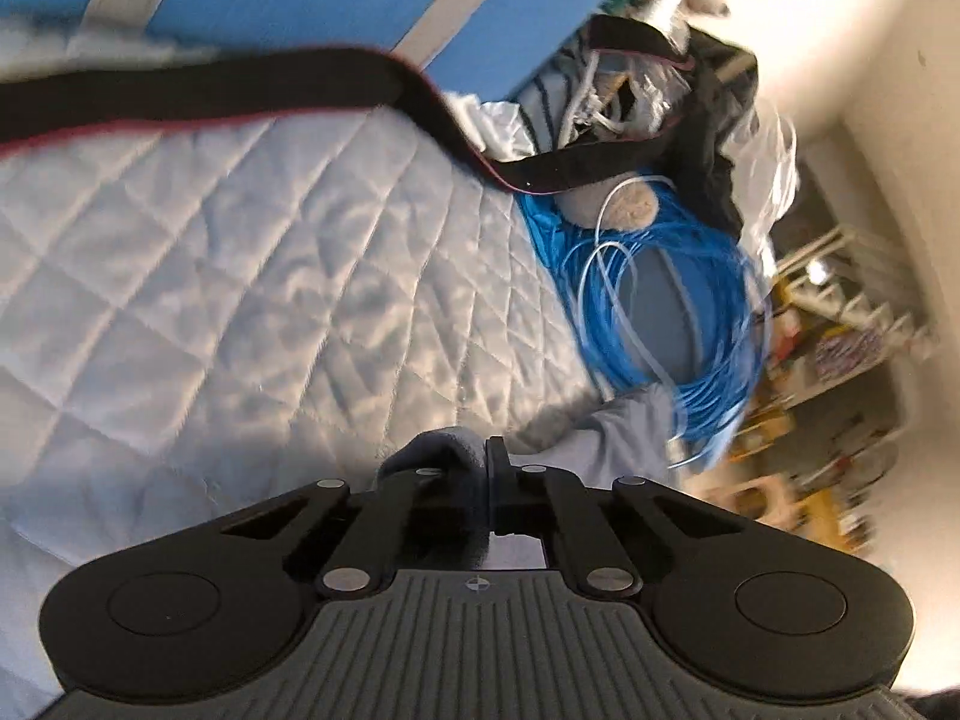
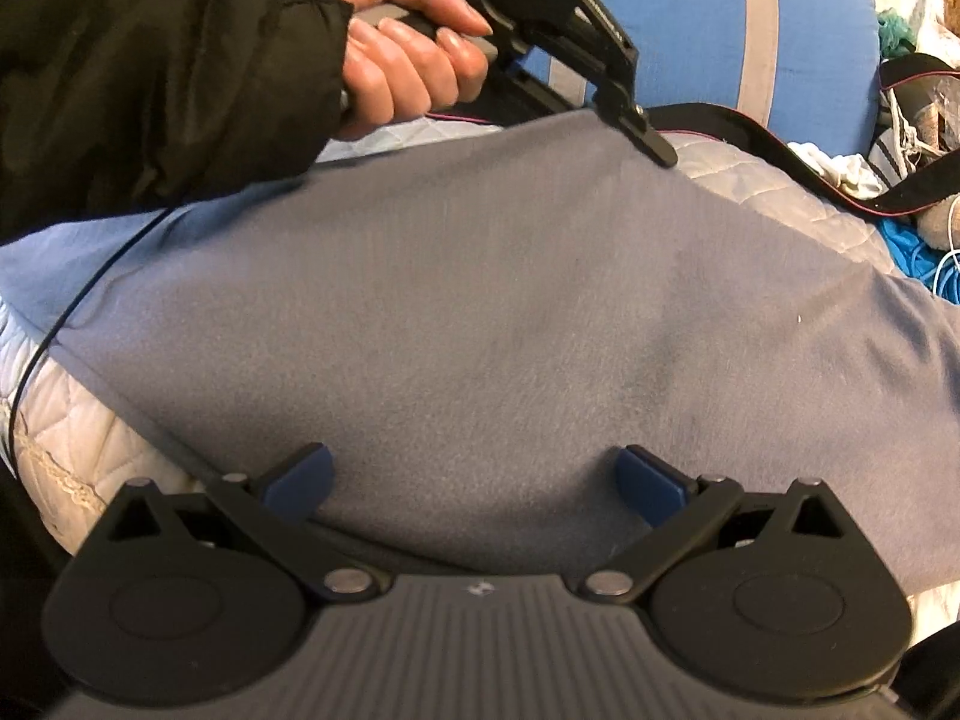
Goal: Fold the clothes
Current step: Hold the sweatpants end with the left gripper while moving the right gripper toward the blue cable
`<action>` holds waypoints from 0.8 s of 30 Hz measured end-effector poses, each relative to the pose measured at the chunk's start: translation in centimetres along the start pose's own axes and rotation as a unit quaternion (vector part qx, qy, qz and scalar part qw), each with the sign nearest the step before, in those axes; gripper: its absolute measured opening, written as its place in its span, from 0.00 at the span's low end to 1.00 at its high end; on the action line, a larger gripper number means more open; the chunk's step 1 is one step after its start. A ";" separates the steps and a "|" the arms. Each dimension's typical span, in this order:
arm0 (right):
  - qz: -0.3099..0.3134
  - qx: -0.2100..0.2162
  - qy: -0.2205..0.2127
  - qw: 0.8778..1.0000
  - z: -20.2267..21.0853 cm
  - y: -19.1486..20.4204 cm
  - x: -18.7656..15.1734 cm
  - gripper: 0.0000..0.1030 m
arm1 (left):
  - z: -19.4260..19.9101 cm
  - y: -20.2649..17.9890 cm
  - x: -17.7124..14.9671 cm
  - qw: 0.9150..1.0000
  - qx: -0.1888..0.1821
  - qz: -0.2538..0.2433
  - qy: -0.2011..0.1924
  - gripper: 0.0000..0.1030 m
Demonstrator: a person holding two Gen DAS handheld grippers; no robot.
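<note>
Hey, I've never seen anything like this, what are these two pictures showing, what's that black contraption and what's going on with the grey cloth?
A person is folding clothes with a hand-held two-finger gripper in each hand; no robot arm is involved. Each picture comes from a fisheye camera on one gripper, looking along its fingers. In the left-hand camera's view, the left gripper has shut on an edge of the grey garment. In the right-hand camera's view, the right gripper hangs open over that garment, gripping nothing, and the person's hand holding the left gripper shows at the top. The garment lies on a white quilted bed cover, near a black strap and a coil of blue cable.
</note>
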State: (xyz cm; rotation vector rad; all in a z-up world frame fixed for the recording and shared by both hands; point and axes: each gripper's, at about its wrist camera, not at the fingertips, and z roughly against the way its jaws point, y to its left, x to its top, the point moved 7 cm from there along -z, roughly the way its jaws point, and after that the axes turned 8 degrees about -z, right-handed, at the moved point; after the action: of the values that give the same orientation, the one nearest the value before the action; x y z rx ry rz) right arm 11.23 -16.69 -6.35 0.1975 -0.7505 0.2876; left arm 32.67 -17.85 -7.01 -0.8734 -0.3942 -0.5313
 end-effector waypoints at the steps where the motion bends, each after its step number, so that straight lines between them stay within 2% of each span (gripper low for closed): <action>1: 0.000 0.000 0.000 1.000 0.0 0.0 0.0 1.00 | 0.2 -0.5 0.0 1.000 0.015 -0.016 -0.002 0.03; 4: 0.000 0.000 0.000 1.000 0.0 0.0 0.0 1.00 | 0.7 -2.0 -0.1 0.995 0.060 -0.074 -0.008 0.04; 7: -0.001 0.002 -0.001 1.000 0.0 0.0 0.0 1.00 | 1.4 -3.2 -0.5 0.991 0.084 -0.098 -0.024 0.04; 11: -0.003 0.005 -0.003 1.000 0.1 -0.1 0.0 1.00 | 1.6 -3.3 -1.1 0.988 0.113 -0.101 -0.019 0.04; 14: -0.009 0.016 -0.011 1.000 0.7 -0.5 0.3 1.00 | 1.4 -3.2 -1.4 0.989 0.116 -0.084 -0.026 0.04; 17: -0.044 0.046 -0.027 0.998 3.5 -2.1 1.6 0.99 | 1.2 -2.9 -1.6 0.989 0.118 -0.080 -0.033 0.04; 18: -0.056 0.051 -0.028 0.997 4.6 -3.1 2.3 0.99 | 1.0 -2.8 -1.7 0.989 0.120 -0.080 -0.031 0.04; 22: -0.110 0.026 -0.065 0.991 7.7 -10.1 5.9 1.00 | 0.8 -2.5 -1.8 0.990 0.120 -0.072 -0.027 0.04; 24: -0.129 -0.011 -0.084 0.988 7.9 -14.8 7.5 0.99 | 0.7 -2.3 -1.9 0.990 0.119 -0.068 -0.028 0.04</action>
State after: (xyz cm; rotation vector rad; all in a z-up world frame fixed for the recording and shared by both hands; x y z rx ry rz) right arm 16.20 -31.44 3.37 0.2980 -0.8852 0.0174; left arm 29.76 -18.01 -6.19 -0.6344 -0.5590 -0.5723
